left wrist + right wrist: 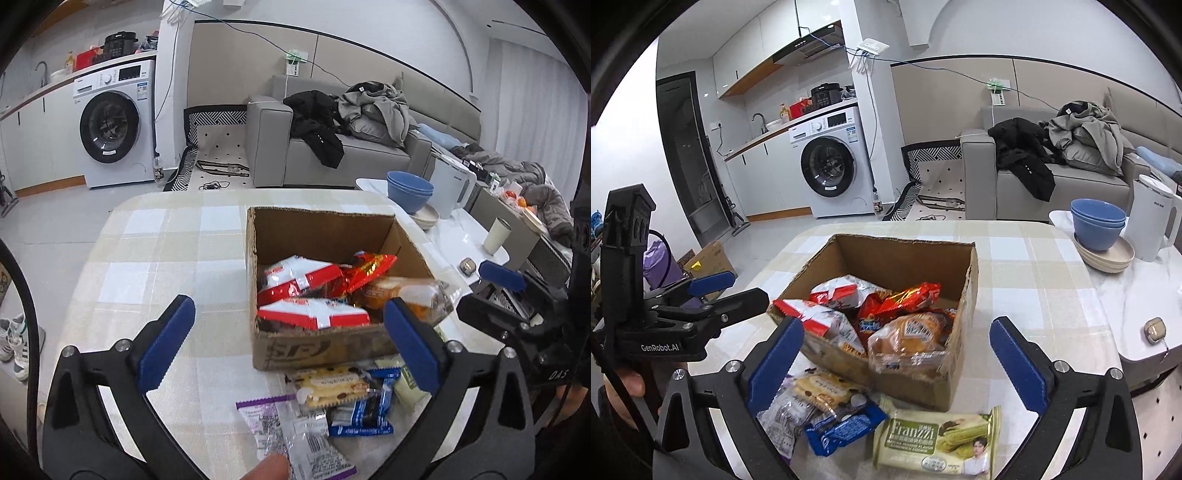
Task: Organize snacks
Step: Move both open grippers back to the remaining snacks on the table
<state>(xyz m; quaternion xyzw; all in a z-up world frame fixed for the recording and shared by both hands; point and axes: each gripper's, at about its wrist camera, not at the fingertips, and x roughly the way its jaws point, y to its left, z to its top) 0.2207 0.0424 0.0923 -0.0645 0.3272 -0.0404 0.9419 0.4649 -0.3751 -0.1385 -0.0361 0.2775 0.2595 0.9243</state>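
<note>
Both grippers stand with jaws spread wide and nothing between the pads. No earlier view to compare.

Layout, left to right, right wrist view: left gripper (713, 291) at the left edge over the table's near left corner; cardboard box (886, 310) at mid-table on the checked tablecloth (1034, 280), open-topped, part-filled. Inside it: red-and-white packets (827, 321), a red foil packet (905, 295) and a clear bread bag (912, 339) at the near right corner. Loose on the cloth just in front of the box: a clear wrapper with purple edge (783, 413), a yellow biscuit pack (827, 395), a blue wafer pack (846, 432) and a green Franzzi matcha pack (934, 443).

Risks, judged:
- The loose packs overlap; a pinch on the blue one could drag the yellow one with it, or take two at once.
- The bread bag rides over the box's near wall (left wrist view (424, 295)); a pack dropped against it may push it out.
- Slick film wrappers may slip from the serrated pads if caught by a corner only.
- The box is light cardboard; a nudge by either gripper could shove it toward the blue bowls (1099, 221) far right.

Pose: left gripper tilted down, level-jawed, over the purple-edged wrapper, with a fingertip (269, 467) at the frame's bottom. Right gripper (894, 369) tilted down, its jaws framing the box's near wall and the loose packs.
</note>
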